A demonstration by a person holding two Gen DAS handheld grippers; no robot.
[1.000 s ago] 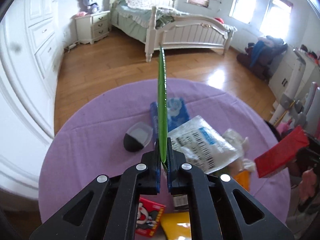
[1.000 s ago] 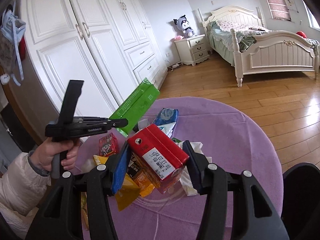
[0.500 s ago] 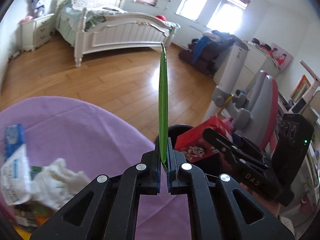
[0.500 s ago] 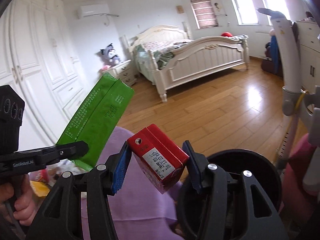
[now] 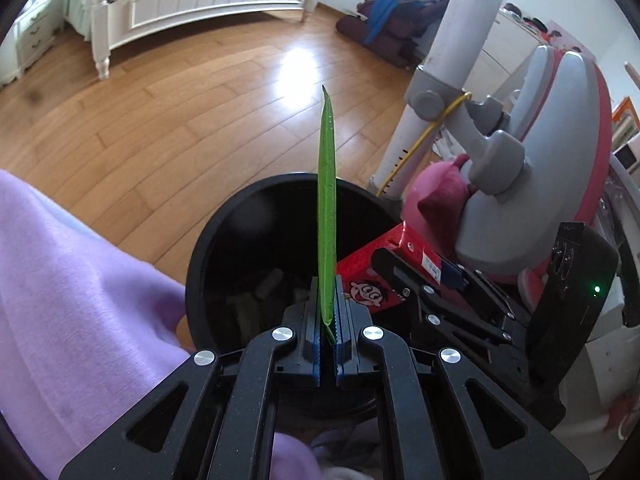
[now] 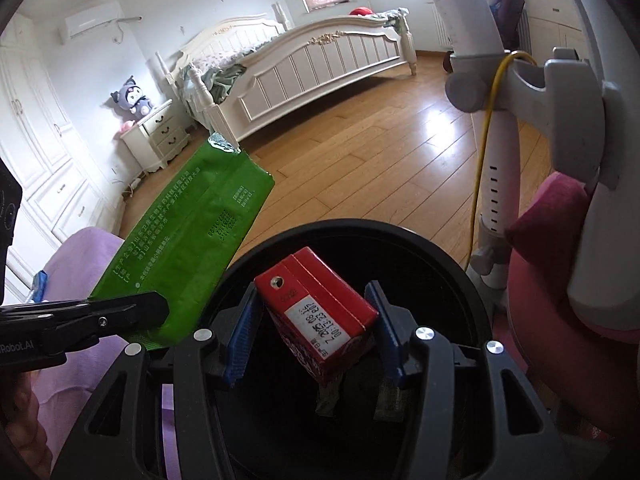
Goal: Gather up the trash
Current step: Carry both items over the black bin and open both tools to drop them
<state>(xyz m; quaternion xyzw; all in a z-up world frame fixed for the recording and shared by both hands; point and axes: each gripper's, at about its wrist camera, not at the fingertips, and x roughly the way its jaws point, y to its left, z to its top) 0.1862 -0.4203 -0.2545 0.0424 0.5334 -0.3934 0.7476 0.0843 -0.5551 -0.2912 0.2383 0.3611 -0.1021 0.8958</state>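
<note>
My left gripper [image 5: 328, 320] is shut on a flat green wrapper [image 5: 327, 220], seen edge-on and sticking up over the mouth of a black bin [image 5: 240, 216]. In the right wrist view the same green wrapper [image 6: 192, 232] hangs at the bin's left rim, pinched by the left gripper [image 6: 120, 316]. My right gripper [image 6: 312, 328] is shut on a red drink carton [image 6: 316, 312], tilted between the blue pads above the black bin [image 6: 460, 280]. The carton [image 5: 368, 276] also shows at the bin's right edge. Some scraps lie dark in the bin's bottom.
The purple tablecloth [image 5: 60, 280] borders the bin on the left. A grey and white chair frame [image 5: 500, 152] with a pink cushion [image 6: 552, 232] stands close on the right. Wooden floor [image 5: 160, 112] and a white bed [image 6: 320, 68] lie beyond.
Both grippers have swung away from the littered table and lowered over the black bin, each still holding its item. The bin now fills the middle of both views.
</note>
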